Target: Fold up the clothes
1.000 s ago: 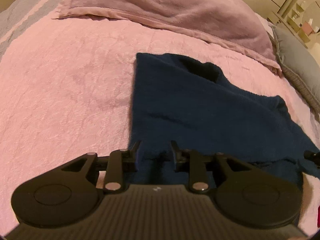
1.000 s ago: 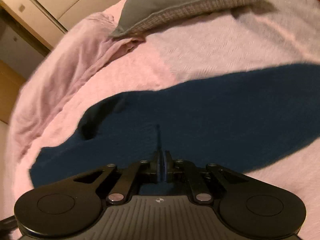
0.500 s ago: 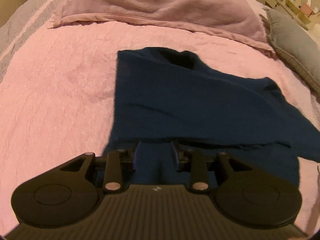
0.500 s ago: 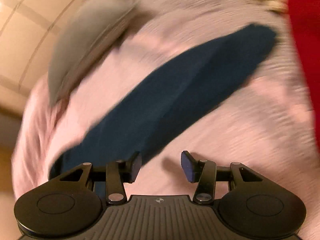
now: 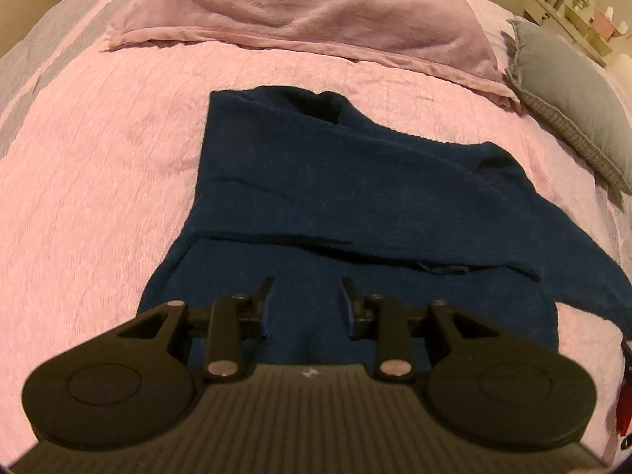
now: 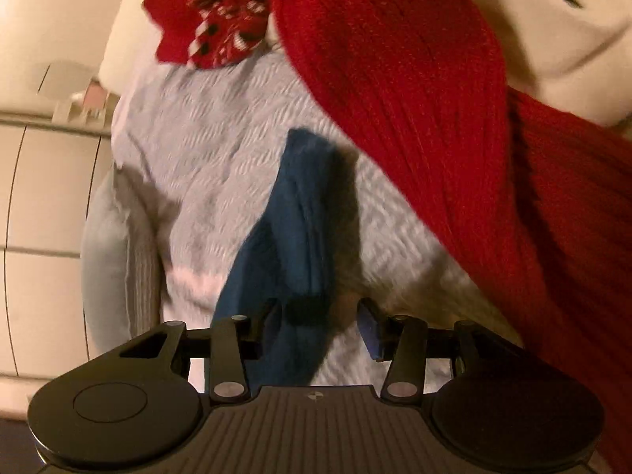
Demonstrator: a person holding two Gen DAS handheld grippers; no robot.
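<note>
Navy knit, a sweater point(image 5: 347, 197) lies flat on a pink bedspread point(image 5: 91, 181), its long axis running from the near hem up to the neck opening at the far end, toward the pillows. One side has been folded across the body, its edge slanting from upper left down to lower right, and a sleeve trails off to the right. In the left wrist view the left gripper point(image 5: 306, 300) hangs low over the near hem, aimed along the garment toward the neck, jaws spread and holding nothing; the hem's cloth shows between the fingers point(image 5: 265, 296), and whether they touch it cannot be told. A mauve pillow point(image 5: 300, 12) lies across the far end of the bed, just clear of the neck, and a grey cushion point(image 5: 572, 91) sits to its right, apart from the sweater. In the right wrist view, somewhat blurred, the right gripper point(image 6: 322, 316) is also released, jaws wide. A navy sleeve point(image 6: 292, 221) runs lengthwise away from it over the bed's pale woven cover point(image 6: 205, 158), its near end passing beside the left-hand finger point(image 6: 272, 316). A red knit garment point(image 6: 414, 91) crosses the upper right, close to the sleeve's far end, with red-and-white patterned knit point(image 6: 213, 12) beyond.
</note>
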